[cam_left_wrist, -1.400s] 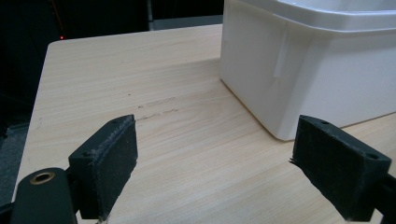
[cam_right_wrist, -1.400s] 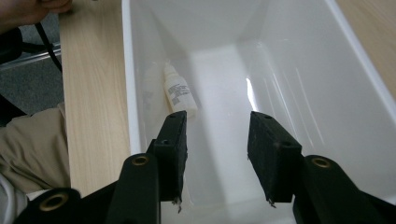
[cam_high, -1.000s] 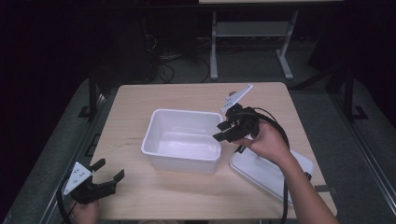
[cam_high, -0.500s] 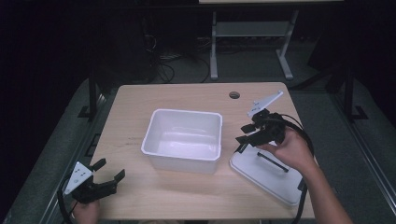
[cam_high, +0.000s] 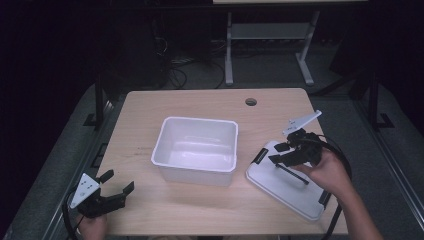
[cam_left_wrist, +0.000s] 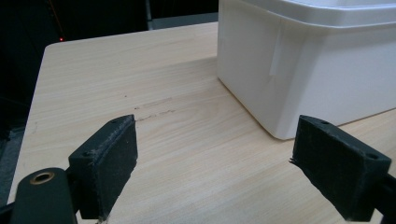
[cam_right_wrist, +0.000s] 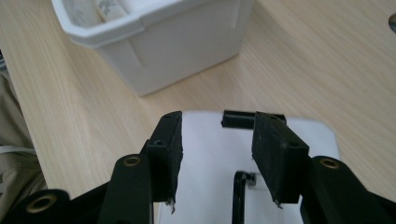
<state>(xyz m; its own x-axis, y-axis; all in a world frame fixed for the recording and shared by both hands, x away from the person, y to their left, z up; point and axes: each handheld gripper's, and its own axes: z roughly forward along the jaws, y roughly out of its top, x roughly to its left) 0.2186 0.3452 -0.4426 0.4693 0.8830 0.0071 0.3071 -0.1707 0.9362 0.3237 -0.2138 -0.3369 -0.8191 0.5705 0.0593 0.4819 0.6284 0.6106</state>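
My right hand-held gripper (cam_high: 283, 153) hovers over the white lid (cam_high: 287, 187), which lies flat on the bench (cam_high: 200, 102) just beside the right wall of the white tub (cam_high: 196, 150). The jaws stand about half open with nothing between them. In the right gripper view they straddle the air above the lid's black handle (cam_right_wrist: 239, 196), with the black latch (cam_right_wrist: 252, 118) on the lid's end toward the tub ahead of them. My left hand-held gripper (cam_high: 116, 186) rests near the tub's front left corner, jaws wide open and empty.

Risks from this position:
- The handle appears to lie low against the lid. A shallow approach may let the pads close above it and slip off.
- Gripping off-centre would tilt the lid on lift, and its edge could strike the tub rim.
- The tub is unsecured. A knock from the lid would push it across the bench.
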